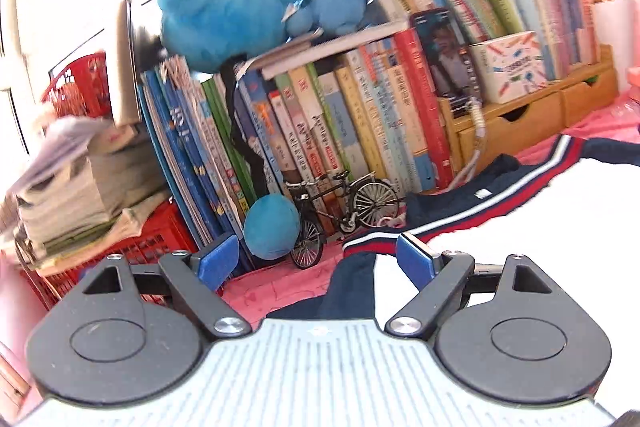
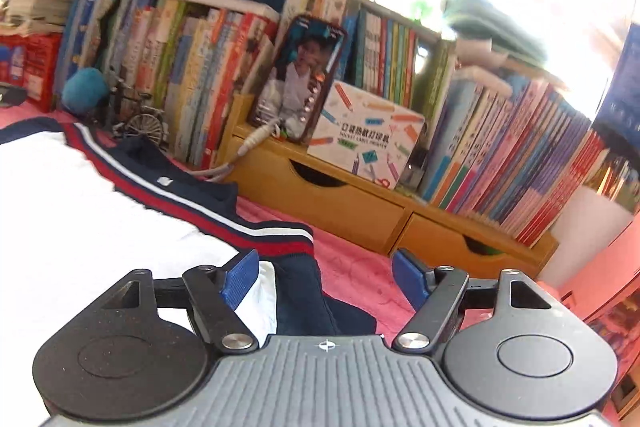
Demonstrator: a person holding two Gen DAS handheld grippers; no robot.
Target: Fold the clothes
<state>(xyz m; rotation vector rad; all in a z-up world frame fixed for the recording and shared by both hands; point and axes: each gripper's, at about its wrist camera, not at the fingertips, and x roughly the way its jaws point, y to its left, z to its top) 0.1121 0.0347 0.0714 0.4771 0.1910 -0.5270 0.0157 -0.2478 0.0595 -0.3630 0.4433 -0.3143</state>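
While both tongs (image 1: 326,255) (image 2: 326,273) gape empty, shirt (image 1: 500,203) (image 2: 100,207) lies just beneath them.

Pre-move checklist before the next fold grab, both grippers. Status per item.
1. Left gripper jaws open, nothing clamped: ok.
2. Right gripper jaws open, nothing clamped: ok.
3. Garment lies on the pink cloth, navy edge between each gripper's jaws: ok.
4. Garment flat, no wrinkles: cannot tell, the white part is washed out.
5. Model bicycle clear of the garment: not ok, it stands right at the striped edge.
6. Cable clear of the garment: cannot tell.
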